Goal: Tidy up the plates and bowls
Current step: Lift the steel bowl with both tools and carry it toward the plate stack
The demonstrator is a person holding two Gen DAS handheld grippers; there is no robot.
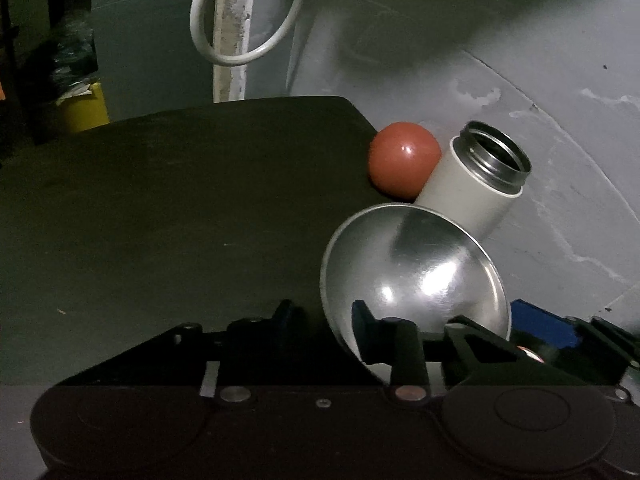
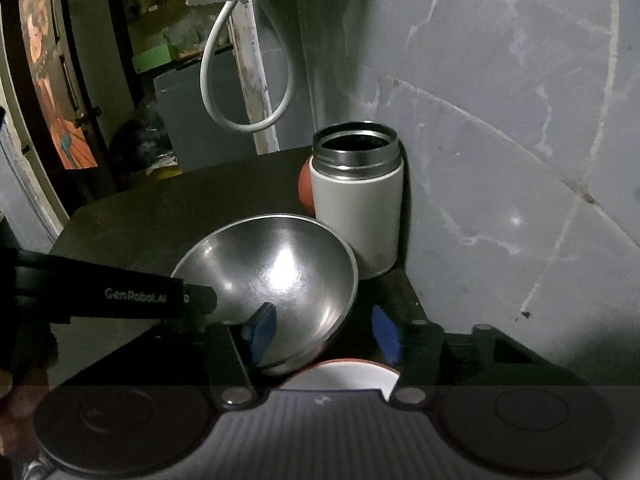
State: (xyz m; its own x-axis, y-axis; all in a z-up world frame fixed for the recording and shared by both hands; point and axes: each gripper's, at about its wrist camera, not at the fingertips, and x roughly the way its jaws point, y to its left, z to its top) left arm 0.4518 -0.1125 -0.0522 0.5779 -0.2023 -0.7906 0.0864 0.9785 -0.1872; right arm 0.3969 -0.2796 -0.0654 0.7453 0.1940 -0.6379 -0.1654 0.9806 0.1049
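- Straddling the rim of the shiny round steel bowl, the right claw stands spread, one blue finger inside.
- Left claw likewise spread across that rim, beside the white open-mouthed flask.

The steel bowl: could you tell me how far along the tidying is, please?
Done: nothing clearly stacked yet. In hand: the steel bowl sits tilted, with the left tongs and the right tongs both straddling its rim; the right tongs are open, the left's grip is unclear. Left: settling the bowl, perhaps with the white plate below it.
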